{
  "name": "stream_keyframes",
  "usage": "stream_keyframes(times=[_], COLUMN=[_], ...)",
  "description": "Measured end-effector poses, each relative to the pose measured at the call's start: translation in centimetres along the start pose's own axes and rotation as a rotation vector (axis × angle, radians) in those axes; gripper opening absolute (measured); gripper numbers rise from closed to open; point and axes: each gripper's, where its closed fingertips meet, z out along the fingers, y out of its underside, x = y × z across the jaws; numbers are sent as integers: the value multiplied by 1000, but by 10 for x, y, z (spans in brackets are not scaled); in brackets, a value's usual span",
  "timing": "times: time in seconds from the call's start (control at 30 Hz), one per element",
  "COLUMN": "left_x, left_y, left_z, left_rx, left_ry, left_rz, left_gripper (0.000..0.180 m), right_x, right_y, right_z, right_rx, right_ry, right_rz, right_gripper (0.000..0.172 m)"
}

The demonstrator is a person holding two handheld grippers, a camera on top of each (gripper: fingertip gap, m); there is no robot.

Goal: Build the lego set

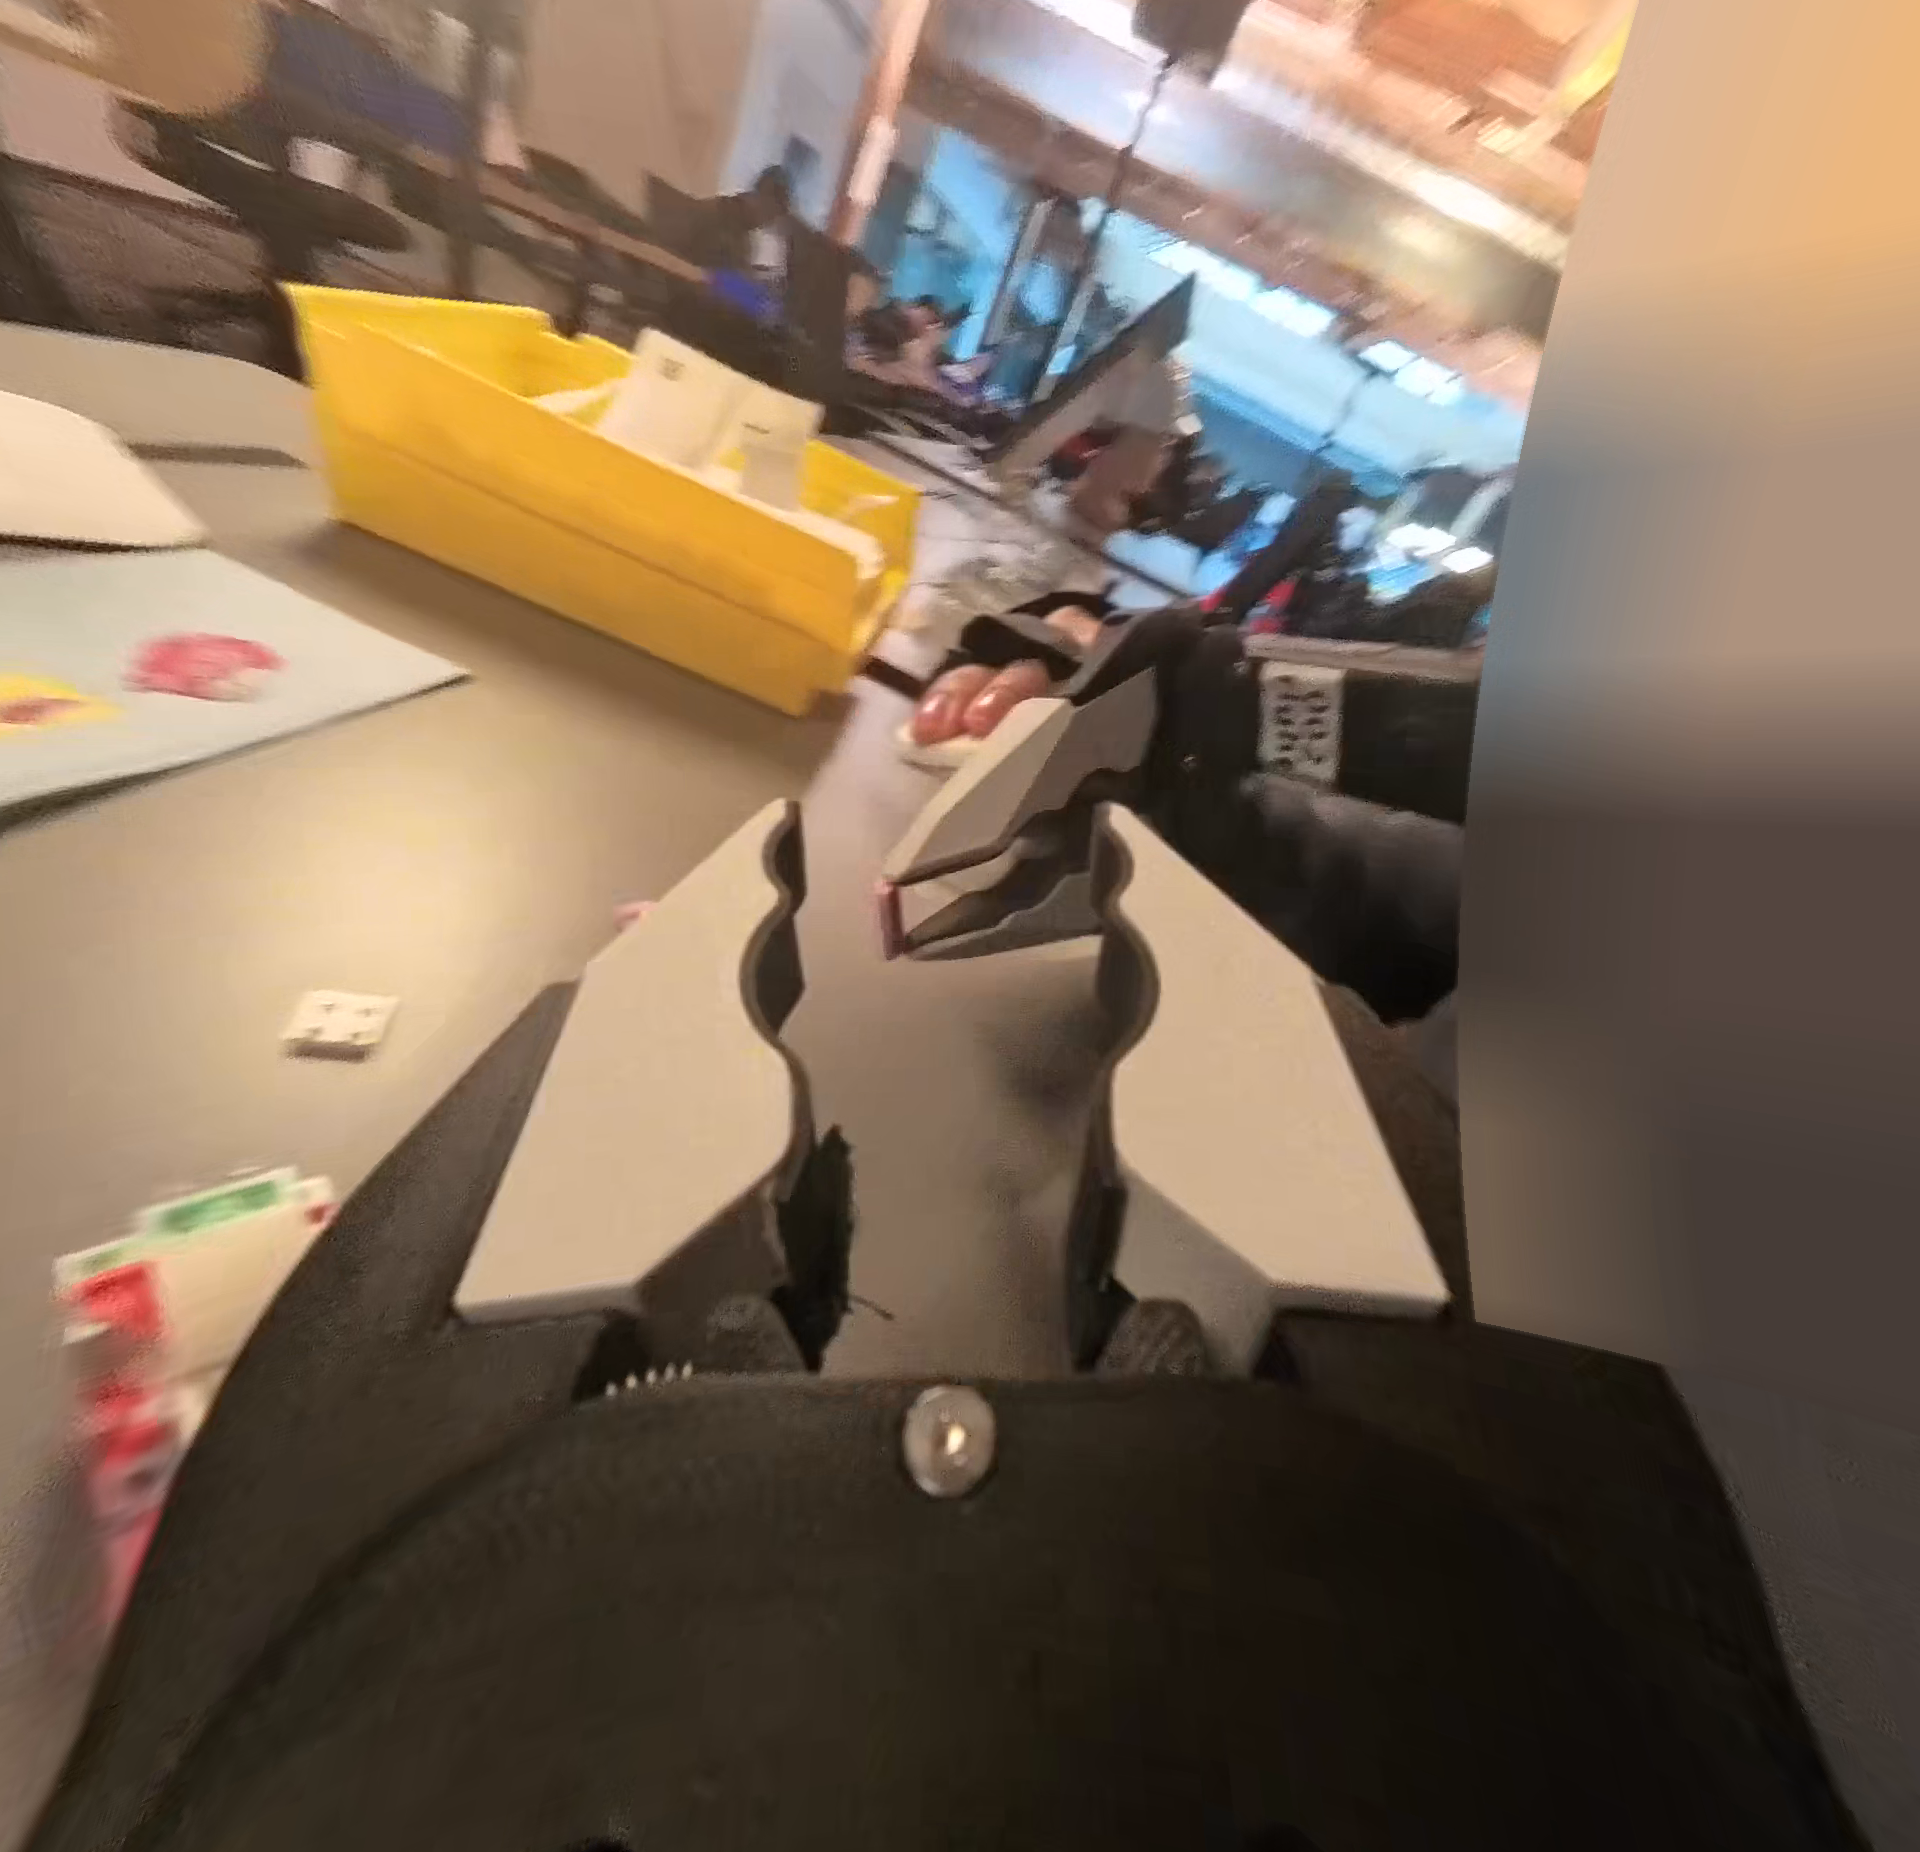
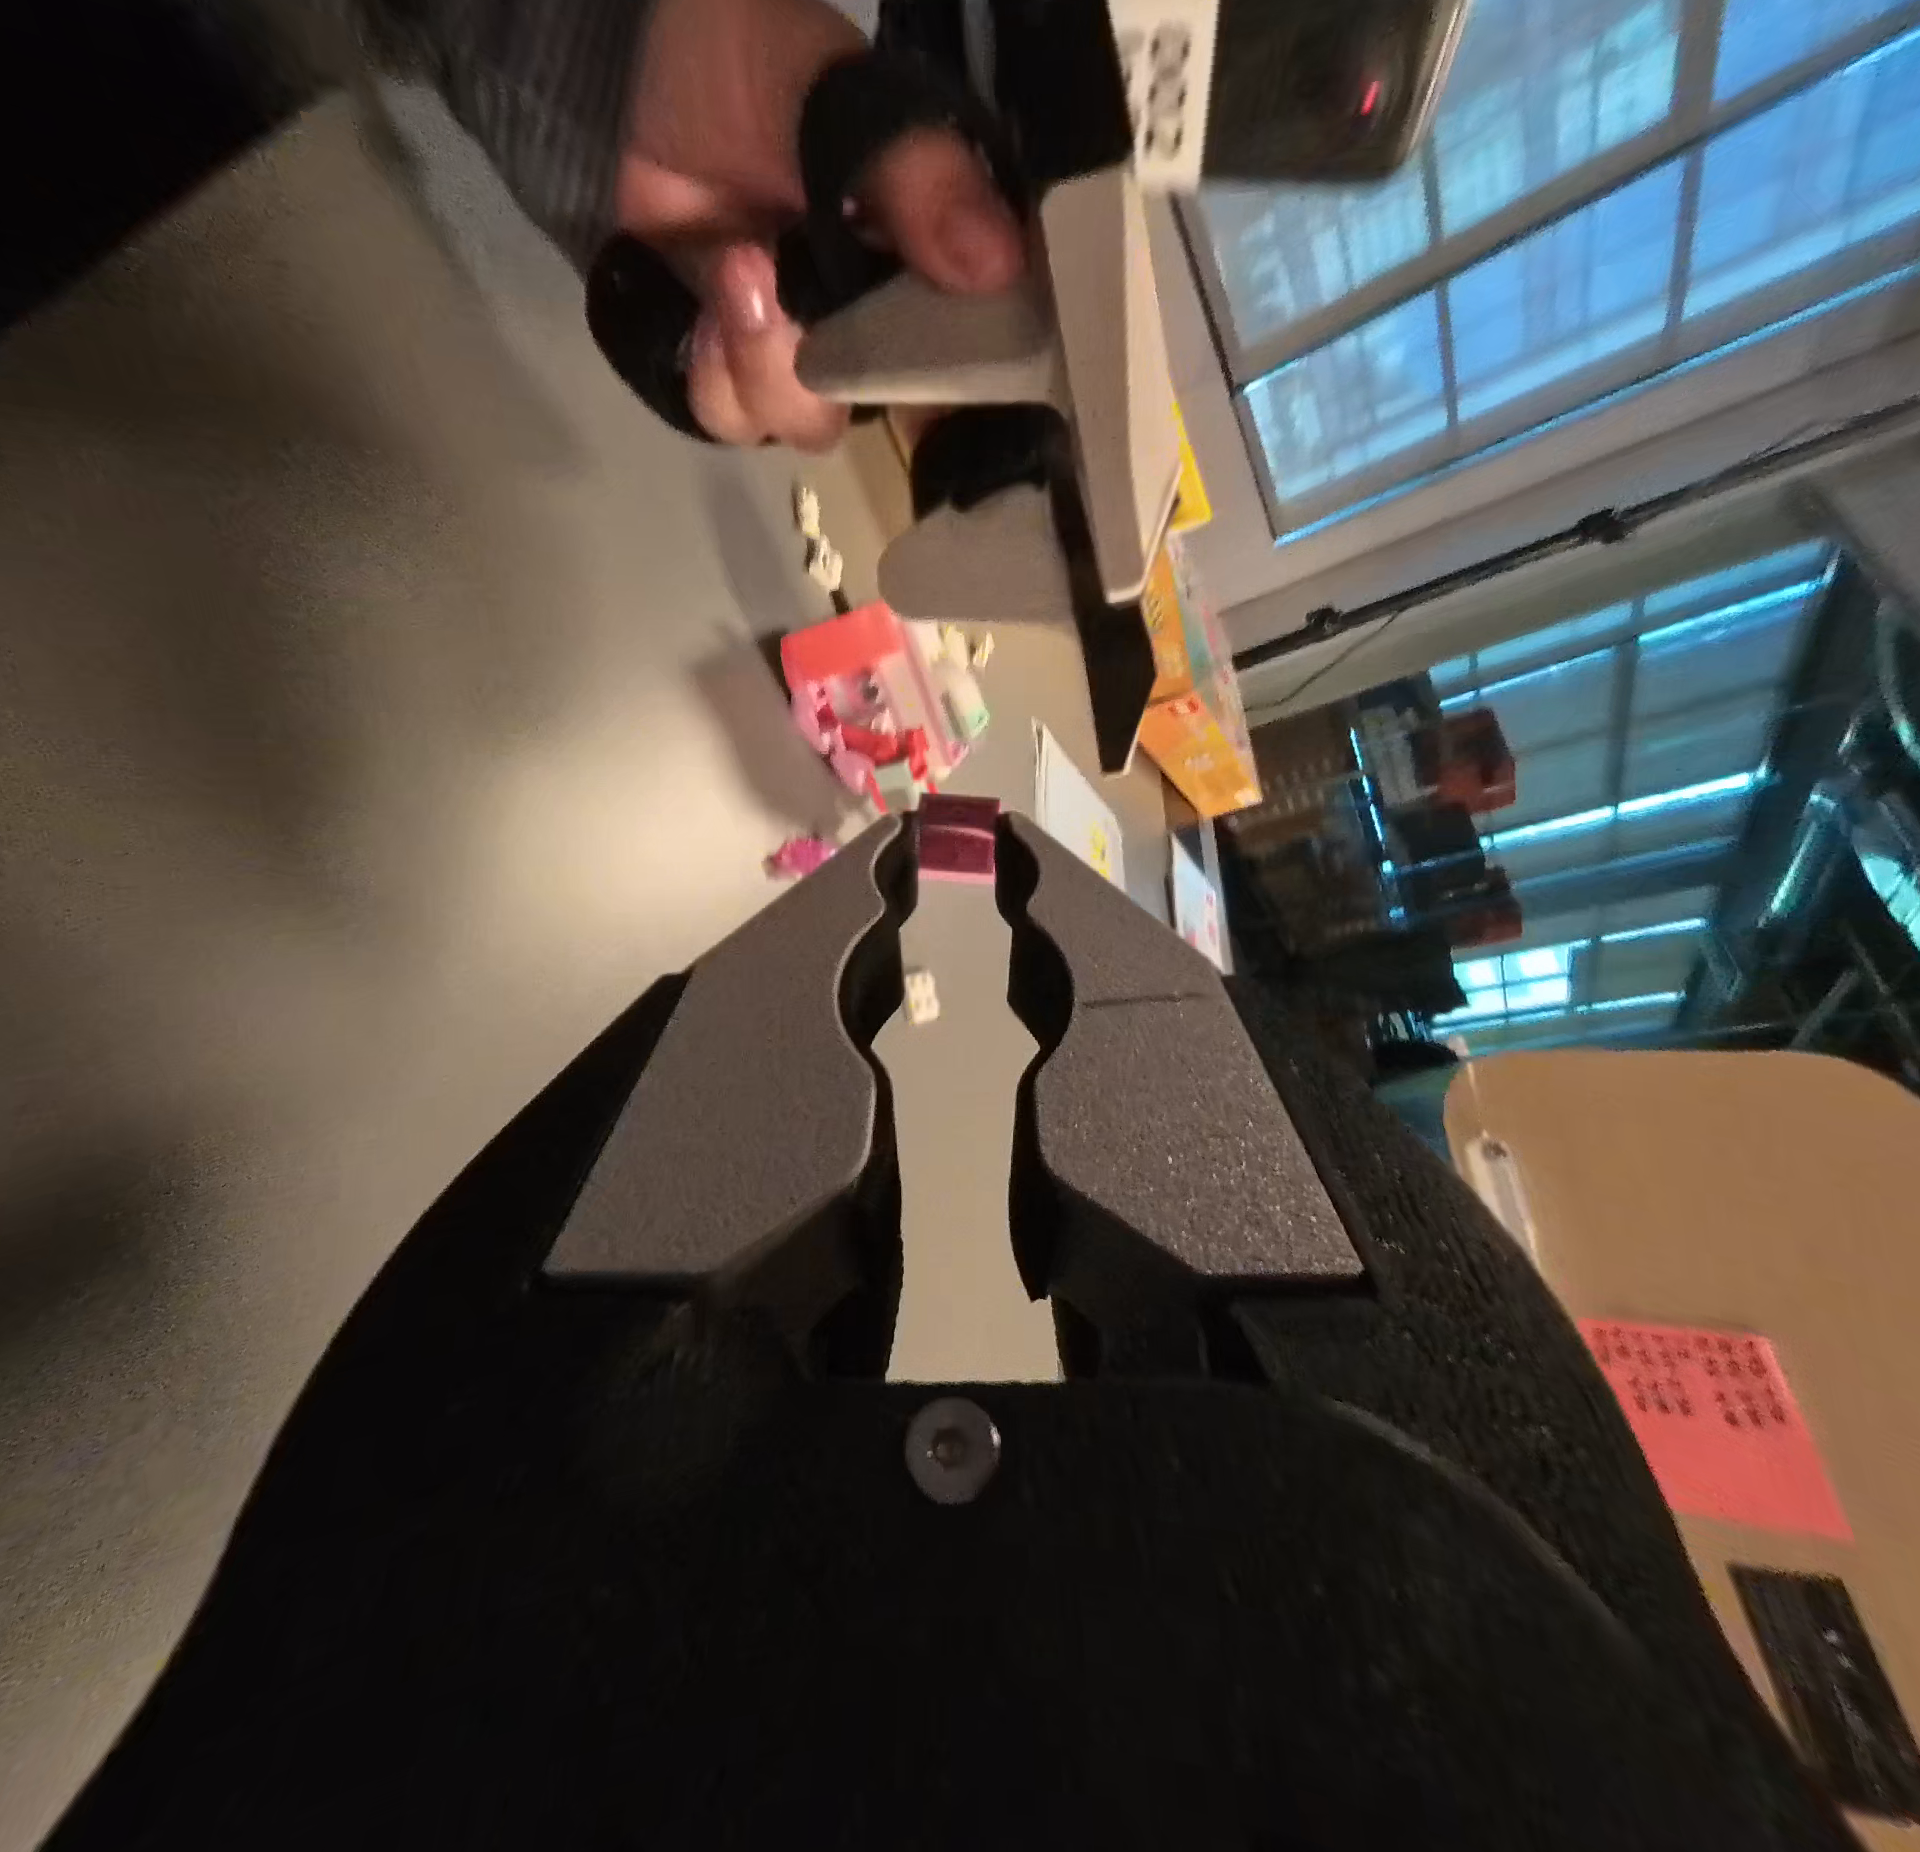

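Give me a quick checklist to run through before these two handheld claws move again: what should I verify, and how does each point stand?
1. Right gripper pinching the small dark-pink plastic brick: ok.
2. Left gripper open, nothing between its fingers: ok.
3. Grippers apart, not touching: ok.
4. Grey tabletop under left gripper clear: ok.
5. Brick seated squarely: cannot tell, blurred.

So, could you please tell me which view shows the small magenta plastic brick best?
The right wrist view: the small magenta plastic brick faces the camera, pinched between the right gripper fingers. The left wrist view shows it only edge-on, a thin strip.
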Motion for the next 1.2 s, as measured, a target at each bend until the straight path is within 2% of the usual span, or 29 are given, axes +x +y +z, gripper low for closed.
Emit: stream_keyframes(times=[0.07, 0.17, 0.37, 0.47, 0.6, 0.73, 0.87, 0.97, 1.07, 1.13, 1.2], left_x=[7, 9, 5, -9, -22, -21, -21, -14, -2, -3, -1], left_y=[4, 14, 17, 20, 25, 28, 31, 21, 3, -4, -3], left_z=[0, 2, 6, 7, 7, 8, 10, 11, 5, 1, 4], left_rx=[-38, -86, -79, -90, -122, -132, -154, -87, 32, 72, 43], left_ry=[52, 53, 25, -84, -172, -166, -176, -130, -76, -146, -217], left_rz=[-39, -12, -44, -46, -64, -97, -73, 0, 144, 324, 497], left_gripper=[35, 12, 4, 4, 4, 3, 3, 5, 9, 16, 30], right_x=[5, 12, 16, 15, 4, 6, 6, 14, 27, 34, 43], right_y=[-12, -22, -23, -12, -5, 2, 7, 1, -12, -12, -11], right_z=[-2, -5, -5, 2, 10, 13, 13, 9, 4, 5, 4], right_rx=[42, 91, 99, 14, -83, -132, -164, -66, 162, 284, 420], right_ry=[15, 38, 54, 53, 4, 32, 31, 23, 2, -5, -6], right_rz=[12, 48, 89, 117, 116, 79, 76, 362, 883, 1209, 1491], right_gripper=[13, 13, 13, 13, 27, 26, 15, 14, 14, 15, 15])
